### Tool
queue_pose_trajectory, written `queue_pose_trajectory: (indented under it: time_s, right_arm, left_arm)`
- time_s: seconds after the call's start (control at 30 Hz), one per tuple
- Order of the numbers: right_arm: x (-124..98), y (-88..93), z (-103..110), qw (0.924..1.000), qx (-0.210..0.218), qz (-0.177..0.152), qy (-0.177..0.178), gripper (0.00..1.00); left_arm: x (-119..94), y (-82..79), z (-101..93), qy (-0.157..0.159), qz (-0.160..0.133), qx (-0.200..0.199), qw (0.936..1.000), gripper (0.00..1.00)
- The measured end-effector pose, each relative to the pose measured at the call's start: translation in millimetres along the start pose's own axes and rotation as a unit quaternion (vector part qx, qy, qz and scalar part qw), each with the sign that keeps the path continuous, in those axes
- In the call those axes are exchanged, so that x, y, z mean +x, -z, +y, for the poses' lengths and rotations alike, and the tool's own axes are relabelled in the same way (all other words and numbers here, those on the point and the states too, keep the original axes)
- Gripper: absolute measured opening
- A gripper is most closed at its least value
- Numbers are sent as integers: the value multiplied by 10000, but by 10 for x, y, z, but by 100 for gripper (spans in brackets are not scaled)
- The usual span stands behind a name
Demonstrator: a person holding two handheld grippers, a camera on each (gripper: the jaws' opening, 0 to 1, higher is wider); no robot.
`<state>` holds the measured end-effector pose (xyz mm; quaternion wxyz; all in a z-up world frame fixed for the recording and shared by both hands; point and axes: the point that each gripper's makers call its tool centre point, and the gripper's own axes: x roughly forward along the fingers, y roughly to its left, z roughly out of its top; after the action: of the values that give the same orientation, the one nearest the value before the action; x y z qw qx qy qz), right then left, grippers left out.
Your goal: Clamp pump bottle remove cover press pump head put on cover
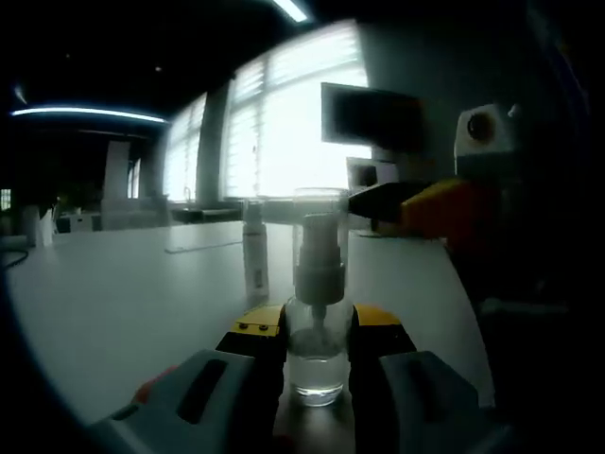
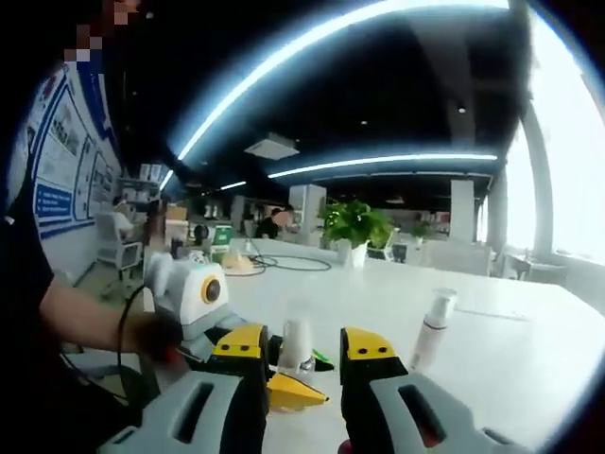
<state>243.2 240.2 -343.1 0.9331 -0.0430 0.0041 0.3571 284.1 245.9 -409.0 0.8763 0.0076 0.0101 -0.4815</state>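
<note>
The left gripper gripped the clear glass pump bottle; the right gripper, jaws apart, flanked its clear plastic cover, which next needed pinching and lifting.

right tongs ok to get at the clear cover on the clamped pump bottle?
Probably yes. Right tongs are open and lined up on the clear cover of the pump bottle, held by the left tongs; nothing between.

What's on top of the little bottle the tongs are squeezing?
A clear cover sits over the pump bottle, held by the left tongs. The pump head shows through it. The right tongs reach toward the cover.
</note>
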Motion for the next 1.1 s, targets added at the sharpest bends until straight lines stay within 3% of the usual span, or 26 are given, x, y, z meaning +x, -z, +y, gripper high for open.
queue_pose_trajectory:
  time_s: [0.3,0.8,1.1]
  right_arm:
    - [-187,-4,-76,9999,-77,-123,-77,25]
    - [-382,-21,-370,9993,151,-298,140,23]
    - [-557,142,-553,9981,284,-421,350,24]
  left_arm:
    - [-38,1,19,-212,-4,43,9998,16]
    - [-72,1,65,-465,5,42,9989,16]
    - [-80,-3,69,-467,-1,86,9989,16]
